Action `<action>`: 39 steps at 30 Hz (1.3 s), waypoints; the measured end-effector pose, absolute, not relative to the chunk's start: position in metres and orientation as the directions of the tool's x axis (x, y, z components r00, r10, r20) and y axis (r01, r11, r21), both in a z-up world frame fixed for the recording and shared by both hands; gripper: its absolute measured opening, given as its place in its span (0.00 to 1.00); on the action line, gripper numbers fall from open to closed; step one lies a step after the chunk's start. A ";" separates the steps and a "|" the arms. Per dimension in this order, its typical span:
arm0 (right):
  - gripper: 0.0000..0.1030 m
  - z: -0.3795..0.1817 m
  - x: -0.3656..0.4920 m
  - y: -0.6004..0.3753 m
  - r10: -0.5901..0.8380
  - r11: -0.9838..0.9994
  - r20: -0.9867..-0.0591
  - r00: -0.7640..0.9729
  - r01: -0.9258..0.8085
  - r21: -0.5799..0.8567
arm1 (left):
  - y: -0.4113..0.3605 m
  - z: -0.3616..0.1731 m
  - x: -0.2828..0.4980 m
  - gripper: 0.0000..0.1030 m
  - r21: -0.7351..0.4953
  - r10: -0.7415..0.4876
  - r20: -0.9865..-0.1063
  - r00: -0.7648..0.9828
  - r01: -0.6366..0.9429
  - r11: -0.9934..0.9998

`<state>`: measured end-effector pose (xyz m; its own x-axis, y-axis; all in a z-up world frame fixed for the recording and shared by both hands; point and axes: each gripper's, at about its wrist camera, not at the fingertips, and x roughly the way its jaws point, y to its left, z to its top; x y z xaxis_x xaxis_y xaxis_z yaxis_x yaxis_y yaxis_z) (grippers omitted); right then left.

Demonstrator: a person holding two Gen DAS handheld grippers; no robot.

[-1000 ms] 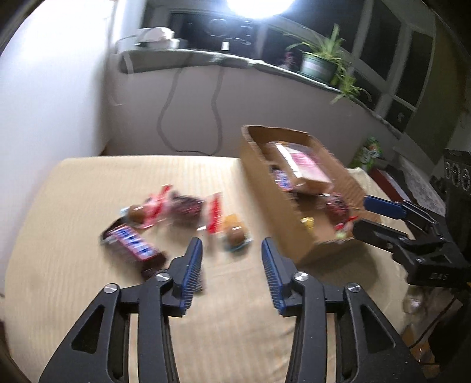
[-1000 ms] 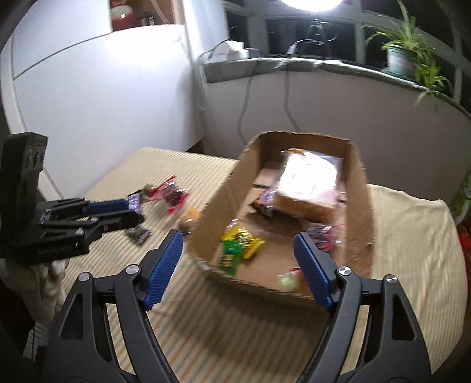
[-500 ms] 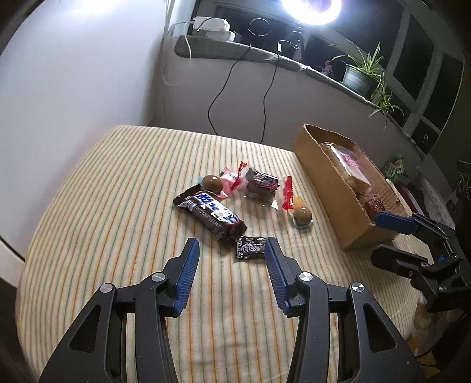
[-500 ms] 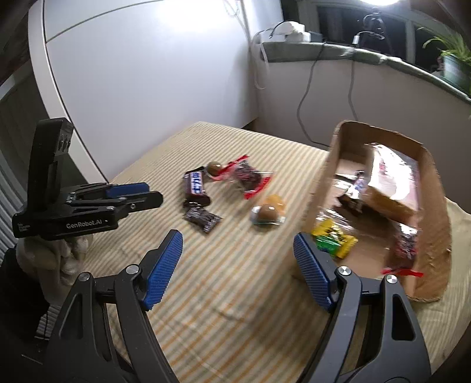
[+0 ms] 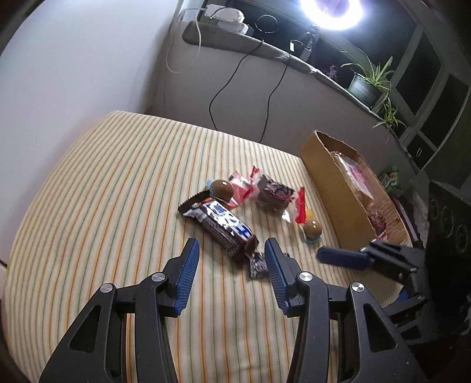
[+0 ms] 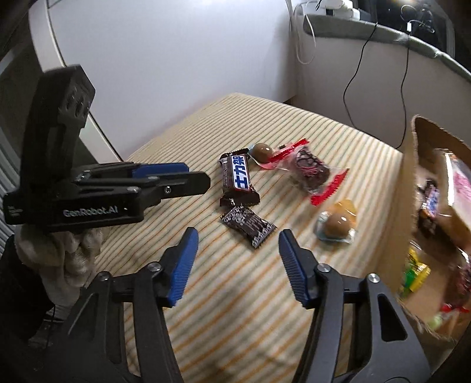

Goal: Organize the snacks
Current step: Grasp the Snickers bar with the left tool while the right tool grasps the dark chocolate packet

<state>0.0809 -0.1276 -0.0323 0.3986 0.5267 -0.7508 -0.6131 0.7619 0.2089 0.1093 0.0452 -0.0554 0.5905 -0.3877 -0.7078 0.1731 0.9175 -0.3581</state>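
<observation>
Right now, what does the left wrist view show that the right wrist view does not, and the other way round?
Only the left wrist view shows the lamp and the potted plant on the sill.

Only the right wrist view shows the yellow-green packet inside the box, and the gloved hand under the left gripper.

Both show the striped cloth, the chocolate bar, the small dark candy, and the right gripper, its jaws closing on nothing.
</observation>
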 end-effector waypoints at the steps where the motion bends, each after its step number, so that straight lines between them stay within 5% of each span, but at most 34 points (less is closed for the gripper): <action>1: 0.55 -0.034 0.085 -0.125 0.527 0.761 -0.752 0.395 -0.614 0.211 | 0.047 -0.056 0.113 0.43 -0.367 -0.393 -0.709 0.585 0.171 0.915; 8: 0.55 -0.051 0.101 -0.107 0.507 0.761 -0.771 0.385 -0.621 0.190 | 0.046 -0.069 0.143 0.44 -0.398 -0.425 -0.739 0.522 0.169 0.901; 13: 0.55 -0.058 0.106 -0.102 0.489 0.764 -0.782 0.387 -0.622 0.170 | 0.039 -0.076 0.157 0.53 -0.401 -0.426 -0.763 0.486 0.161 0.902; 24: 0.55 -0.063 0.108 -0.093 0.495 0.739 -0.792 0.359 -0.653 0.166 | 0.014 -0.078 0.167 0.53 -0.244 -0.319 -0.809 0.493 0.212 0.946; 31: 0.53 -0.062 0.108 -0.086 0.464 0.739 -0.798 0.385 -0.664 0.109 | 0.019 -0.081 0.165 0.27 -0.164 -0.262 -0.816 0.515 0.227 0.960; 36: 0.52 -0.064 0.106 -0.072 0.465 0.699 -0.813 0.351 -0.709 0.094 | 0.027 -0.083 0.161 0.26 -0.145 -0.250 -0.811 0.529 0.232 0.962; 39: 0.38 -0.067 0.101 -0.065 0.455 0.677 -0.822 0.342 -0.733 0.070 | 0.031 -0.083 0.157 0.26 -0.151 -0.252 -0.807 0.534 0.226 0.962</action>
